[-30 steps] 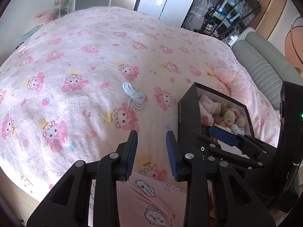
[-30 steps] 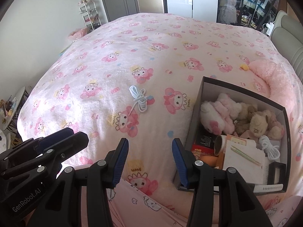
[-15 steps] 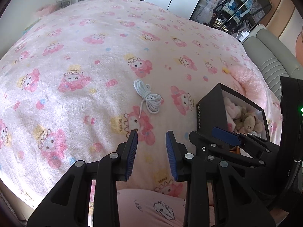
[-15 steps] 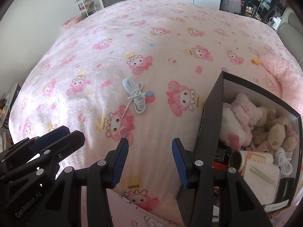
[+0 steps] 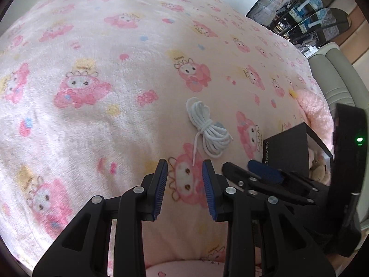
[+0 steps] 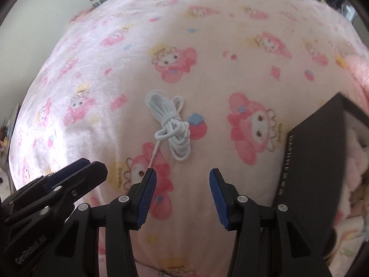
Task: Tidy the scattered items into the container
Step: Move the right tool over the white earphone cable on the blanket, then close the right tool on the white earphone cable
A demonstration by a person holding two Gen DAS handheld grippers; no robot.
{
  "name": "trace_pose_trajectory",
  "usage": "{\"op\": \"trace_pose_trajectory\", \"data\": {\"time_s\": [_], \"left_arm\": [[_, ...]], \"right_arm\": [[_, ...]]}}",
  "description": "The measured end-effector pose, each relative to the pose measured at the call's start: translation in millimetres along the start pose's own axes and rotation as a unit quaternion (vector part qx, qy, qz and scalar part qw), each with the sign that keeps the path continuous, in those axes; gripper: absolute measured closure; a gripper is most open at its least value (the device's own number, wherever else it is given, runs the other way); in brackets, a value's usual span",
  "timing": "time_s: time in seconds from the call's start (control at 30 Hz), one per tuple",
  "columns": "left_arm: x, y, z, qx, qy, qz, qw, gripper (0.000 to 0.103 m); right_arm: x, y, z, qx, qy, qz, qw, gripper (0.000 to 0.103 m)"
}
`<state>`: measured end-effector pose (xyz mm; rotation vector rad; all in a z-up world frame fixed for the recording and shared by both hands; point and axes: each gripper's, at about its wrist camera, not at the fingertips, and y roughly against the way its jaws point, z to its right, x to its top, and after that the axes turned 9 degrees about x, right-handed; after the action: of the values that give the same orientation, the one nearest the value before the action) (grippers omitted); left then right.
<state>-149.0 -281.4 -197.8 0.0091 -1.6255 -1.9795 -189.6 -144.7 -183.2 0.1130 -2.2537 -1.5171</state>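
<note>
A coiled white cord (image 5: 207,131) (image 6: 173,124) lies on the pink cartoon-print blanket (image 5: 103,46), its loose end trailing towards me. Just short of that end my left gripper (image 5: 184,162) hovers, jaws opening, with nothing between them. My right gripper (image 6: 182,172) stands open and empty right below the coil, its left fingertip close to the cord's end. The black box (image 5: 286,147) (image 6: 316,173) sits to the right of the cord with plush toys (image 6: 355,143) inside. Each gripper shows at the other view's edge: the right gripper (image 5: 265,173) and the left gripper (image 6: 76,168).
A fluffy pink cushion (image 5: 313,110) lies beyond the box. A grey padded headboard (image 5: 339,78) rises at the right. Dark glass cabinets (image 5: 299,11) stand past the bed's far side. Open blanket spreads left of the cord.
Both grippers have dropped towards the bed and come closer to the cord, which now looms larger. The box has slid to the right edge of both views.
</note>
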Motion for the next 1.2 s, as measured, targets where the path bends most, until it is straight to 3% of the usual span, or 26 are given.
{"op": "trace_pose_trajectory", "data": {"time_s": [0.17,0.37,0.5,0.63,0.67,0.73,0.8,1.03,1.2], "left_arm": [[17,-24,-2,-0.012,0.004,-0.016,0.9998,0.072],[47,-58,-6,-0.079,0.022,-0.049,0.9954,0.067],[62,-78,3,-0.064,0.012,-0.053,0.9965,0.064],[74,-96,4,-0.079,0.022,-0.06,0.9948,0.062],[76,-99,4,-0.083,0.025,-0.059,0.9945,0.062],[77,-102,3,-0.093,0.027,-0.061,0.9935,0.082],[75,-97,2,-0.092,0.031,-0.06,0.9935,0.088],[51,-53,-5,-0.063,0.039,-0.031,0.9968,0.091],[12,-25,-22,-0.057,0.101,-0.045,0.9922,0.092]], "right_arm": [[9,-22,16,0.003,-0.062,0.006,0.998,0.059],[17,-34,23,0.003,-0.1,0.023,0.995,0.059],[18,-39,21,0.006,-0.1,0.03,0.994,0.058],[17,-43,19,0.006,-0.101,0.034,0.994,0.057],[17,-43,19,0.007,-0.102,0.037,0.994,0.057],[16,-41,18,0.012,-0.104,0.043,0.994,0.057],[15,-40,17,0.018,-0.104,0.045,0.993,0.057],[5,-20,12,0.048,-0.096,0.053,0.993,0.058],[-12,-4,2,0.057,-0.073,0.047,0.995,0.058]]}}
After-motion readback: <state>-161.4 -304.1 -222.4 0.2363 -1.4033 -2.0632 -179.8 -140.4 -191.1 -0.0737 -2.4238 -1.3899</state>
